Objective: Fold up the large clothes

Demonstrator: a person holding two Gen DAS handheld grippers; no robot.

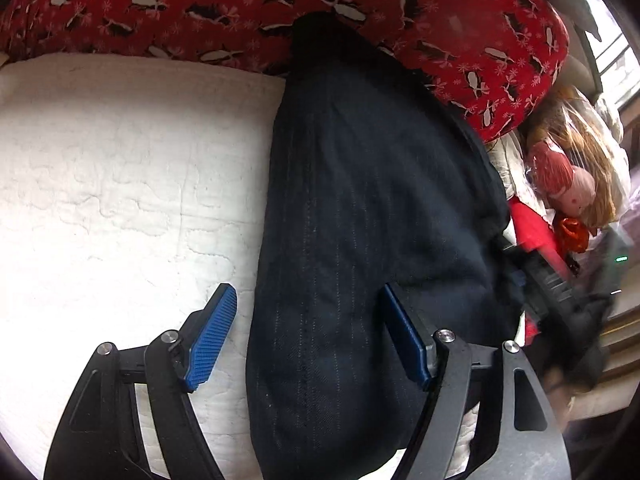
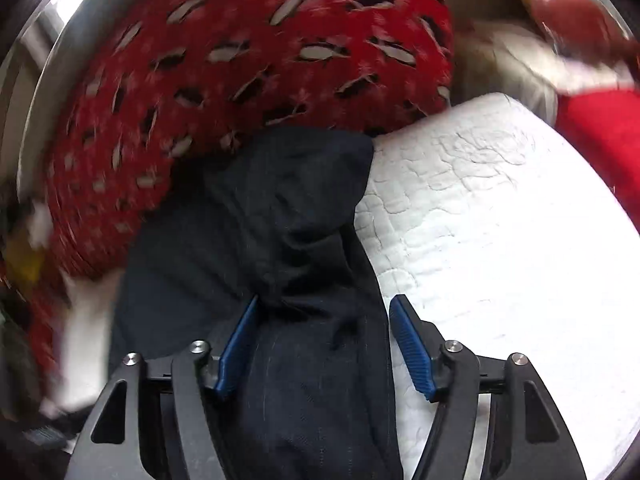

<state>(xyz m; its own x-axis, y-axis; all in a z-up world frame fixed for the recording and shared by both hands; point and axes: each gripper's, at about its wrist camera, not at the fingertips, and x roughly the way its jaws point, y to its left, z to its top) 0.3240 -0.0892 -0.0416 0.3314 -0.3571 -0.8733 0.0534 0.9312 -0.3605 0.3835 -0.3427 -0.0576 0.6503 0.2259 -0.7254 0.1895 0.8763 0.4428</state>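
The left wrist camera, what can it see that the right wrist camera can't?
Only the left wrist view shows a doll with long hair, beside the bed, and the right gripper seen from outside. Only the right wrist view shows the garment's bunched, wrinkled part between the right gripper fingers. Both show the dark pinstriped garment, the white quilt, the red penguin pillow, and open blue fingers; the left gripper is open too.

Daylight enters from the window (image 1: 612, 52) at your far right in the left wrist view. The white quilt (image 1: 120, 184) is overexposed, its stitching nearly washed out; your dark trousers (image 1: 360, 220) read almost black, with faint pinstripes. The left view is sharp; in the right view motion blur smears the red pillow (image 2: 240, 80). Fisheye curvature bends both frames, and their corners are black.
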